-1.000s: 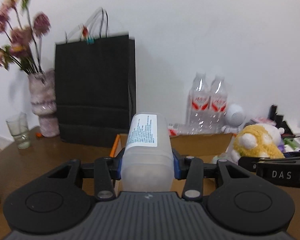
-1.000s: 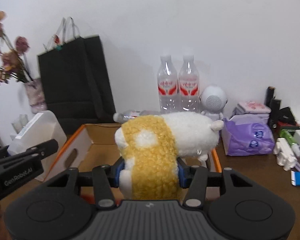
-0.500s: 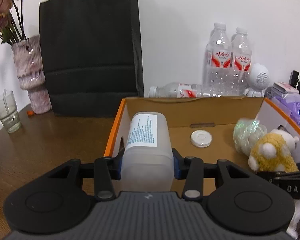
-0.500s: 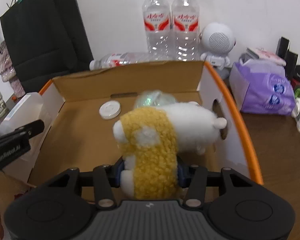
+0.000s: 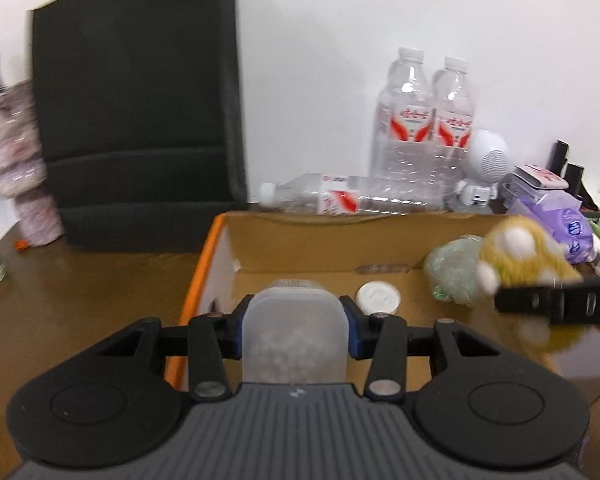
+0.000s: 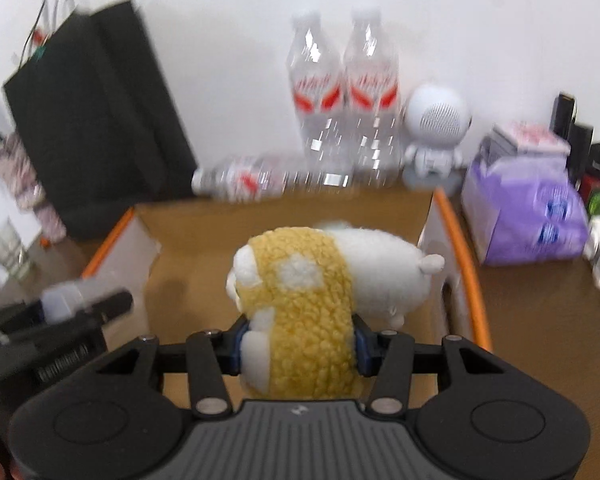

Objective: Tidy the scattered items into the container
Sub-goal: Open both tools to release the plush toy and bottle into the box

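Cardboard box (image 5: 236,236) now fills lower frame; left gripper (image 5: 295,322) clamps translucent jar (image 5: 295,344), right gripper (image 6: 298,346) clamps plush toy (image 6: 300,304); both now over it, release due.

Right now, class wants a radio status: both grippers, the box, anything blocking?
Left gripper shut on translucent jar. Right gripper shut on plush toy. Both over cardboard box. White lid, crumpled wrap inside; drop spots free.

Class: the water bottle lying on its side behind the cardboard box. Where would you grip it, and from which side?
Grip the lying bottle across its round body near the red label, coming from above; its long axis runs along the cardboard box wall, with standing bottles close behind.
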Demonstrator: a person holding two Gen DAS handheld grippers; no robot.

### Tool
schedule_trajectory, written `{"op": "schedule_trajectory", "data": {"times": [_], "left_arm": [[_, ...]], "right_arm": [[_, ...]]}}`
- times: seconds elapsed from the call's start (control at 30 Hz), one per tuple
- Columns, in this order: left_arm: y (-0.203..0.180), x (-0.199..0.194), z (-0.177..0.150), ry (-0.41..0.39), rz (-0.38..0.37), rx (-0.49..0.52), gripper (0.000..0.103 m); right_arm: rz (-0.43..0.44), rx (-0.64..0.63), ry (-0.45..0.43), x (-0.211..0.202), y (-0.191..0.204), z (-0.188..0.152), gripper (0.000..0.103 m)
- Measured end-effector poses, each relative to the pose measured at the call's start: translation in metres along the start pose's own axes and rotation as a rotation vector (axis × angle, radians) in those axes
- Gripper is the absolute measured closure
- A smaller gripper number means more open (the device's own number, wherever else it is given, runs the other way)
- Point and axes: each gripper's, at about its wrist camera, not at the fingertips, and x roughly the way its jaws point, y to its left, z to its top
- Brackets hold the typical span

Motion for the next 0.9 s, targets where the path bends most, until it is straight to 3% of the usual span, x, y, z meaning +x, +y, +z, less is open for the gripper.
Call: {"op": "schedule_trajectory", "data": {"times": [0.1,0.2,0.43,0.53,0.63,0.77,0.9], "left_arm": [[0.002,0.026,0.02,0.095,-0.045,-0.028,0.058],[0.004,0.052,0.027,0.146,-0.016,-0.038,0.058],[0.004,0.066,0.021,0.152,0.022,-0.034,0.059],[-0.001,0.068,0.02,0.165,0.019,0.003,0.054],[0.002,0.07,0.024,0.154,0.045,-0.019,0.038],[0.008,0.064,0.03,0.163,0.027,-0.039,0.031],[0.006,0.04,0.044,0.142,0.033,-0.037,0.001]], "right_arm": [[0.038,0.068,0.053,0.011,-0.011,0.029,0.055],[0.07,0.033,0.078,0.023,0.001,0.044,0.055],[0.193,0.121,0.179,0.082,0.014,0.049,0.05],[0.077,0.108,0.186,0.089,0.012,0.045,0.047],[-0.059,0.09,0.197,0.091,0.004,0.045,0.043],[-0.017,0.184,0.212,0.081,-0.018,0.046,0.036],[-0.038,0.151,0.195,0.056,-0.012,0.061,0.029]]}}
